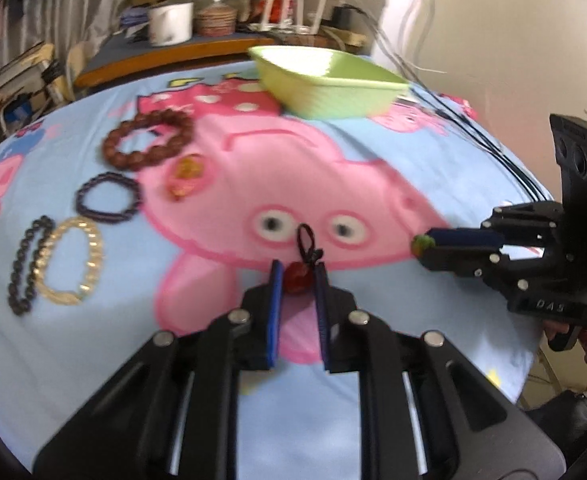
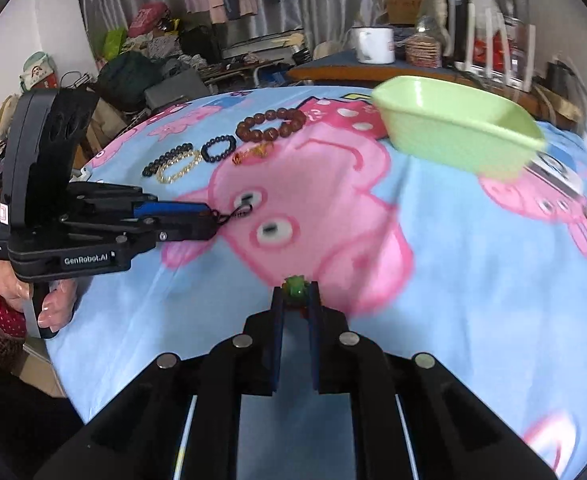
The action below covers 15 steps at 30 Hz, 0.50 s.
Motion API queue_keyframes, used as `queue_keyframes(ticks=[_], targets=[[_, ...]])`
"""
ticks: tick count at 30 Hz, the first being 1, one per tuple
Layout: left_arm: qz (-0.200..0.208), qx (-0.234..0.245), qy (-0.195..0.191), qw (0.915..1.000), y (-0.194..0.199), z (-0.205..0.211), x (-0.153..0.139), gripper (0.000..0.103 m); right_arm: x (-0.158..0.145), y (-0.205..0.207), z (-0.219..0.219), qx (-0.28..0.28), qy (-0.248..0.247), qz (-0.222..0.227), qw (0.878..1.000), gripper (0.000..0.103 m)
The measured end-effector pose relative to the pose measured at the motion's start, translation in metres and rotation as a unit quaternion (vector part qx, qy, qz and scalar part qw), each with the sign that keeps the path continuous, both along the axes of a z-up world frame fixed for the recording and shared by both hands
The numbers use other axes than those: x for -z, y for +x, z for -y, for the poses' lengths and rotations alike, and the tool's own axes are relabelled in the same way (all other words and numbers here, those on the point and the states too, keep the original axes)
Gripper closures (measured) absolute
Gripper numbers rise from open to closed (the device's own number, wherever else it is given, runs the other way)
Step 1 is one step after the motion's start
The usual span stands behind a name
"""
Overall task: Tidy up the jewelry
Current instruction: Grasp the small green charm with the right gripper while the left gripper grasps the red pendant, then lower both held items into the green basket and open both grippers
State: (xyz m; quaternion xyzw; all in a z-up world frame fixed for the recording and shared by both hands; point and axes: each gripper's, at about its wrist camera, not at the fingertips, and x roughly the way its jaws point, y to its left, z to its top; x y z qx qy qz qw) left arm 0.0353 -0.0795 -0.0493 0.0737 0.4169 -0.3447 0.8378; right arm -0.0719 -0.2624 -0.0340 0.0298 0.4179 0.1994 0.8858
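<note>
My left gripper [image 1: 298,276] is shut on a red bead pendant [image 1: 296,278], whose black cord loop [image 1: 306,240] sticks out past the tips. My right gripper [image 2: 295,293] is shut on a small green bead [image 2: 295,285]. Each gripper shows in the other's view: the right gripper [image 1: 421,245] at the right edge, the left gripper [image 2: 212,220] at the left. A green bowl [image 1: 325,98] [image 2: 453,142] stands at the far side of the blanket. A brown bead bracelet [image 1: 111,148] [image 2: 253,122], dark purple bracelet [image 1: 81,196], gold bracelet [image 1: 93,248], black bead bracelet [image 1: 21,264] and amber piece [image 1: 185,176] lie at the left.
A blue blanket [image 1: 433,168] with a pink cartoon pig covers the surface. Black cables [image 1: 493,148] run along its right edge. Behind it stands a cluttered table with a white mug [image 1: 171,24] [image 2: 373,44]. A person's hand [image 2: 49,304] grips the left handle.
</note>
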Motion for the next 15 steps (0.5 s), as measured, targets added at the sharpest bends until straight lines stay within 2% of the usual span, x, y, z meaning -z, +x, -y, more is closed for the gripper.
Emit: queue_keyframes(ticks=[2, 5, 7, 11, 15], targets=[[-0.020, 0.016, -0.022, 0.9994, -0.010, 0.009, 0.000, 0.089, 0.000, -0.017, 0.009, 0.019, 0.009, 0.006, 1.000, 0.103], [-0.023, 0.038, -0.026, 0.9987, -0.025, 0.026, 0.001, 0.089, 0.002, -0.038, 0.022, 0.058, 0.013, 0.012, 0.998, 0.103], [-0.024, 0.051, -0.030, 0.9980, -0.032, 0.036, 0.001, 0.089, 0.003, -0.047, 0.031, 0.078, 0.034, 0.013, 0.996, 0.103], [-0.036, 0.072, -0.042, 0.9958, -0.031, 0.054, -0.004, 0.089, -0.005, -0.039, 0.048, 0.094, 0.054, 0.023, 0.994, 0.103], [-0.027, 0.078, -0.062, 0.9946, -0.010, 0.067, -0.027, 0.089, -0.030, -0.011, 0.067, 0.095, 0.067, 0.053, 0.992, 0.103]])
